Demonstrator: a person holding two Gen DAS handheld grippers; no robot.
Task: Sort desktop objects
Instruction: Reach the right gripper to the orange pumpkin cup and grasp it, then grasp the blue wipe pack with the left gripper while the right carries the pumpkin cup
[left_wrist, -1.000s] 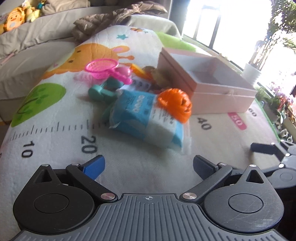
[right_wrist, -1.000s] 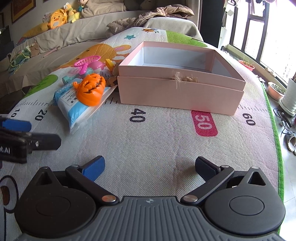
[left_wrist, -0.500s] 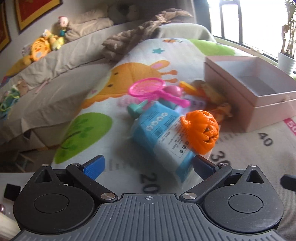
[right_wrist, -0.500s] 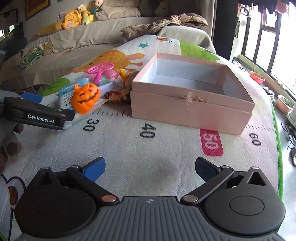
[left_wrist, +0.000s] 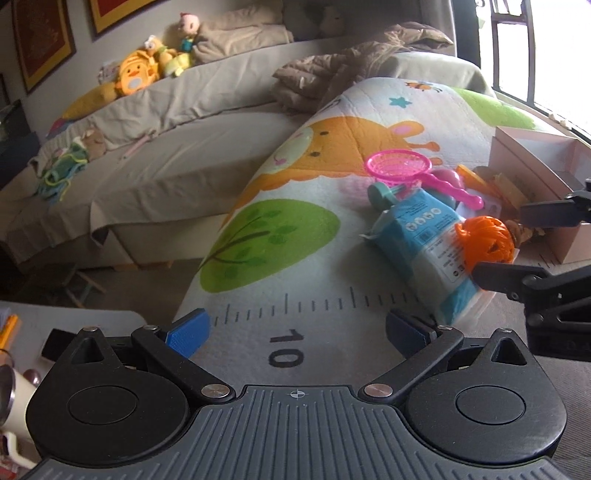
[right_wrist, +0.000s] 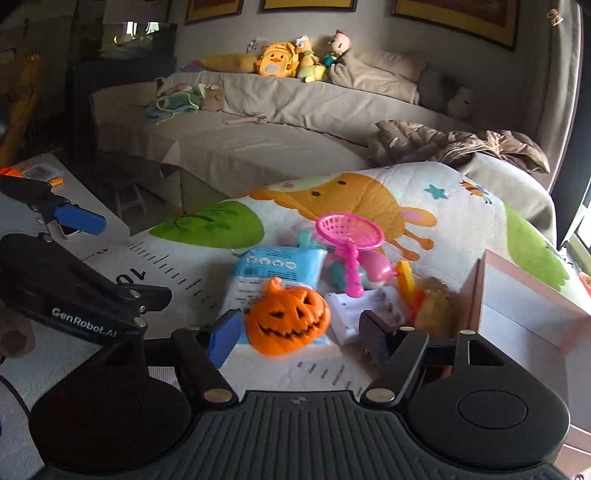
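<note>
Pumpkin (right_wrist: 287, 320), the orange toy one, sits right between my right gripper's (right_wrist: 299, 334) two fingers, on top of the blue tissue pack (right_wrist: 275, 267) on the play mat (right_wrist: 461, 206). Those jaws are closing now, about half way in, and the pads do not press the pumpkin yet. It is round, a bit wider than tall, so I take it by its two sides. My right hand is much nearer to it than my left. My left gripper (left_wrist: 297, 328) has its jaws wide with nothing in them, only bare mat with the number ten below. The pink box (right_wrist: 524, 306) waits just beside, on my right. A second ago the right jaws were as wide as they go and the pumpkin lay far off to the left; now it is right in front and looks big.
</note>
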